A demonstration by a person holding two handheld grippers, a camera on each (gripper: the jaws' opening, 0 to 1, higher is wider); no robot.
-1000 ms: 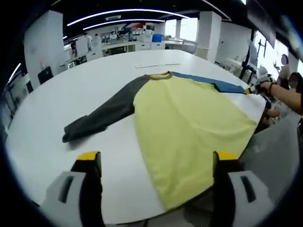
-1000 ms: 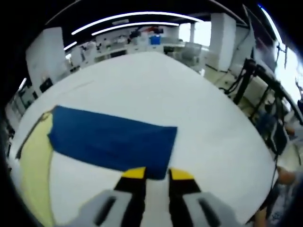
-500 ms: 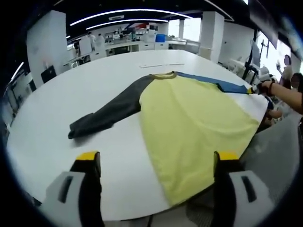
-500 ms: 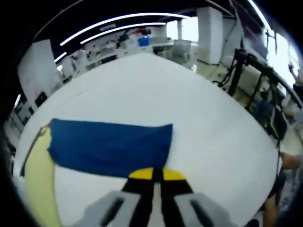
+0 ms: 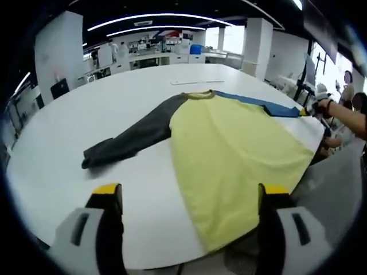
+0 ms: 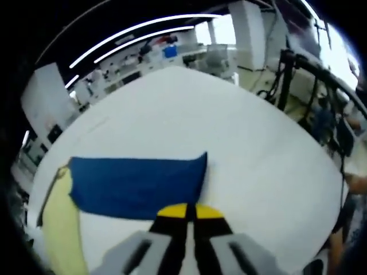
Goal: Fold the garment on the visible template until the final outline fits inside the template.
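Observation:
A long-sleeved shirt lies flat on the white round table (image 5: 51, 172). Its yellow body (image 5: 229, 149) reaches the near table edge. The dark grey sleeve (image 5: 129, 140) stretches out to the left, and the blue sleeve (image 5: 258, 103) runs toward the right. My left gripper (image 5: 191, 192) stands open, hovering short of the hem with nothing between its yellow-tipped fingers. My right gripper (image 6: 186, 211) is shut on the cuff end of the blue sleeve (image 6: 137, 183). It also appears in the left gripper view as the right gripper (image 5: 312, 107), held by a person's hand.
A thin pale strip (image 5: 195, 82) lies on the table beyond the collar. A person's arm (image 5: 344, 114) reaches in at the right table edge. Desks, pillars and equipment stands (image 6: 298, 74) ring the table. Bare tabletop (image 6: 252, 149) spreads beyond the blue sleeve.
My right gripper's jaws, apart a second ago, have closed on the blue sleeve's cuff end. The left gripper stays open; its view has shifted only slightly.

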